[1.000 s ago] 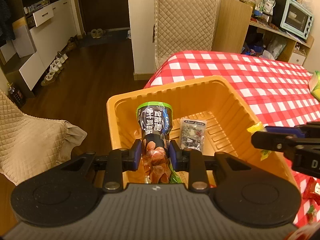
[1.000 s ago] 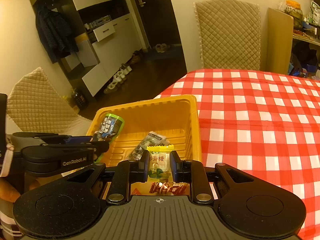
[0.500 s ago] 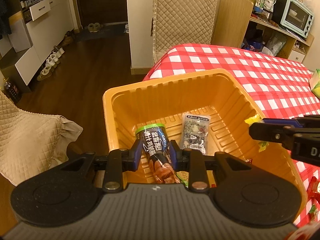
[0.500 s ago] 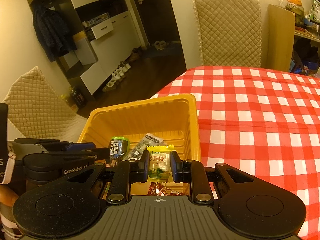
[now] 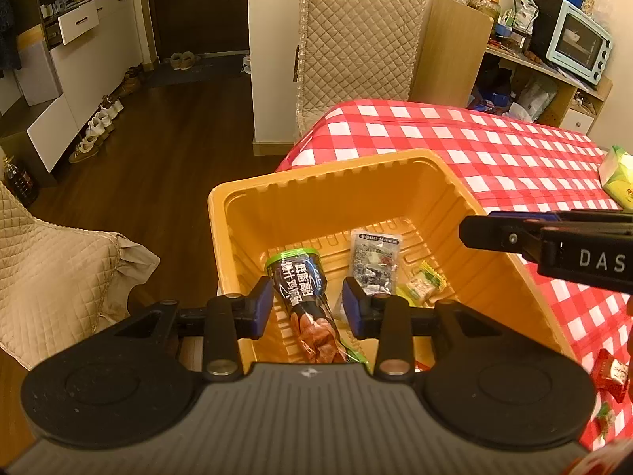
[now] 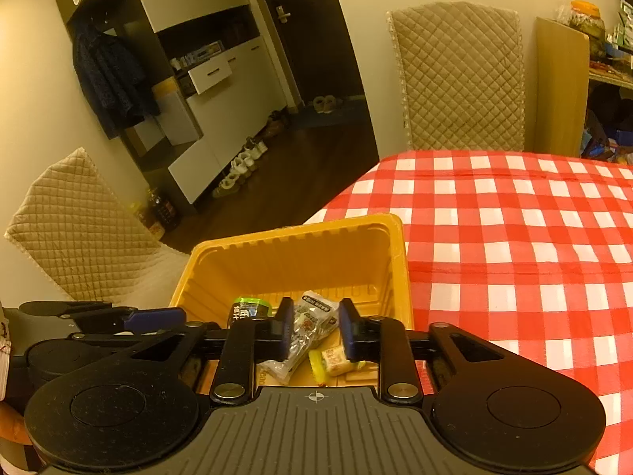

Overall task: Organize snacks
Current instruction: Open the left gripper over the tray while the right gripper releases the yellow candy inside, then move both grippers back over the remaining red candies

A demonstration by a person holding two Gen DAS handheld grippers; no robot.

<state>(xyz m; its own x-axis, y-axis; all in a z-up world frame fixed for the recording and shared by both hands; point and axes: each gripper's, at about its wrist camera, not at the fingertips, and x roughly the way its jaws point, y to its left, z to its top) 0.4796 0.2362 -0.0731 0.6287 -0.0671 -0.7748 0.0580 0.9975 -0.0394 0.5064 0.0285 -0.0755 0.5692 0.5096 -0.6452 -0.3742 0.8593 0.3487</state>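
Observation:
An orange bin (image 5: 395,158) stands at the table's corner. In it lie a black-and-green snack packet (image 5: 302,281), a silver packet (image 5: 374,261) and a small yellow candy (image 5: 423,285). My left gripper (image 5: 309,308) hangs over the bin's near side, its jaws opening. The black-and-green packet lies between the pads with a gap on its right side. My right gripper (image 6: 316,330) is also opening above the bin (image 6: 296,229). The yellow candy (image 6: 332,360) rests on the bin floor below it, free of the pads, beside the silver packet (image 6: 312,324).
A red-and-white checked cloth (image 6: 514,237) covers the table. Red wrapped sweets (image 5: 611,372) lie near the bin's right side and a green box (image 5: 619,174) sits further back. Quilted chairs (image 5: 356,39) stand around the table, and a shelf holds a toaster oven (image 5: 577,47).
Both grippers went from shut to open. The black-and-green packet left the left pads and lies in the bin. The yellow candy dropped from the right pads onto the bin floor.

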